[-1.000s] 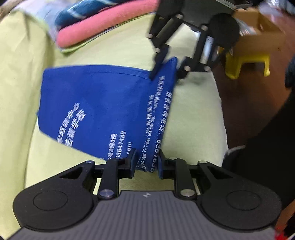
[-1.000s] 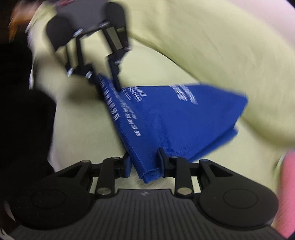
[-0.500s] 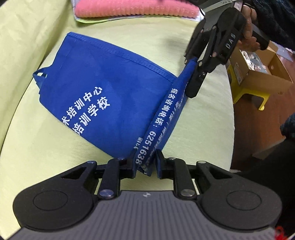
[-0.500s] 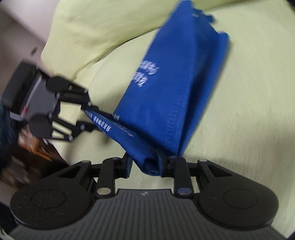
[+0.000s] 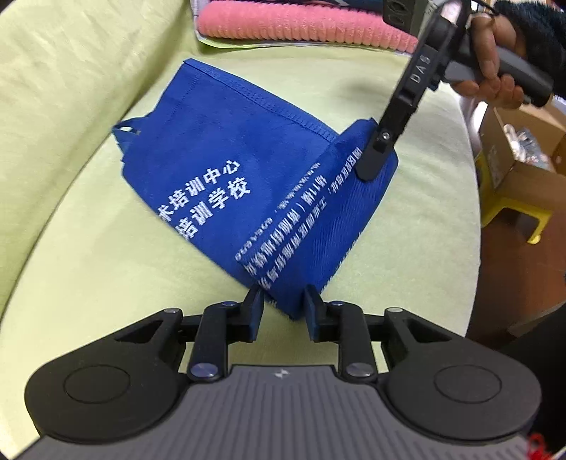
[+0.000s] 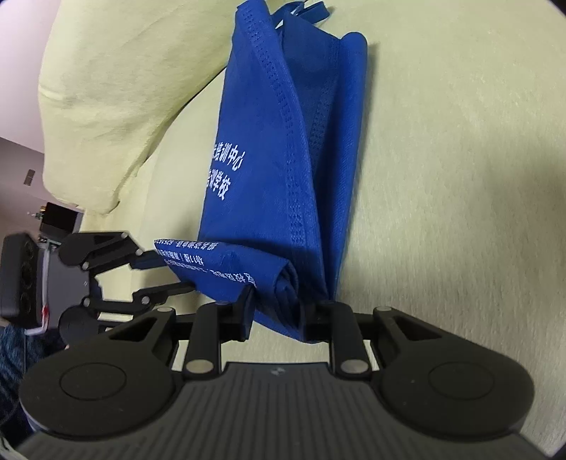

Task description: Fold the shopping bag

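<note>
A blue non-woven shopping bag with white print lies on a yellow-green sofa seat, its near edge folded over into a strip. My left gripper is shut on the strip's near corner. At the strip's far corner my right gripper comes down from the upper right, held by a hand. In the right wrist view the bunched bag corner sits between the pads of my right gripper, whose jaws are closing on it. The left gripper holds the strip's other end at left.
A pink folded cloth lies at the back of the seat. The sofa backrest rises beside the bag. Past the seat's right edge stand a yellow stool and a cardboard box on a brown floor.
The right gripper has rolled and swung with its corner, and its jaws have narrowed. The held strip, upright before, now leans over and lies flatter and wider. The left gripper shifted slightly.
</note>
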Demonstrator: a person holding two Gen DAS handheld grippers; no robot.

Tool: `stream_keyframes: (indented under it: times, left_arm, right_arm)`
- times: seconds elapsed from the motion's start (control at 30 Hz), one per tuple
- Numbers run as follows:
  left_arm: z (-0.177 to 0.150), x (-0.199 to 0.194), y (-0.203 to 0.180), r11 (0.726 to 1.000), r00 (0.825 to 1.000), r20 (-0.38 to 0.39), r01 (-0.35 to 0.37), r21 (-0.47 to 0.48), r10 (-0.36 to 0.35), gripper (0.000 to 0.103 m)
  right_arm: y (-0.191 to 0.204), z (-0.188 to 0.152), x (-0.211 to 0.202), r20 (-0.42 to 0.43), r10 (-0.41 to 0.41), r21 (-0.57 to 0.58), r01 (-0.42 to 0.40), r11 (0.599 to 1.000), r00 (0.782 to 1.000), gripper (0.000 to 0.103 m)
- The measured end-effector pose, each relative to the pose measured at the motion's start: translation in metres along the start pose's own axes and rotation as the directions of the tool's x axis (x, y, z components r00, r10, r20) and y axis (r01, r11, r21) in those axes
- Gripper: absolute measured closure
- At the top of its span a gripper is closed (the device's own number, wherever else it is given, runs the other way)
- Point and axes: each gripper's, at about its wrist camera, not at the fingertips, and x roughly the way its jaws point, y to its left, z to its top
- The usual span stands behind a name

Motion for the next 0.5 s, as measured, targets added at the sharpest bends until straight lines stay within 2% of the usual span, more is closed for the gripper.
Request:
stream_keyframes:
  times: [0.1,0.13,0.2,0.33,0.5]
  left_arm:
    - [-0.003,-0.010,-0.010,0.996,0.997,-0.004,-0.080,0.045,0.080,0.092]
    - [-0.004,-0.014,-0.014,0.992,0.994,0.001,-0.107,0.064,0.107,0.094]
    - [-0.005,-0.022,-0.021,0.985,0.989,0.017,-0.145,0.093,0.144,0.094]
    - [0.005,-0.030,-0.033,0.984,0.987,0.081,-0.144,0.102,0.136,0.094]
    - [0.021,0.000,-0.035,0.983,0.984,0.048,-0.172,0.058,0.169,0.093]
  right_arm:
    - [0.005,0.007,-0.002,0.002,-0.036,-0.016,0.036,0.999,0.999,0.085]
    - [0.009,0.008,-0.002,0.006,-0.053,-0.035,0.053,0.998,0.999,0.085]
    - [0.013,0.010,-0.003,0.014,-0.078,-0.048,0.079,0.996,0.997,0.085]
    - [0.019,0.009,-0.003,0.031,-0.119,-0.071,0.121,0.990,0.992,0.085]
    - [0.022,0.003,-0.006,0.063,-0.147,-0.082,0.152,0.985,0.987,0.085]
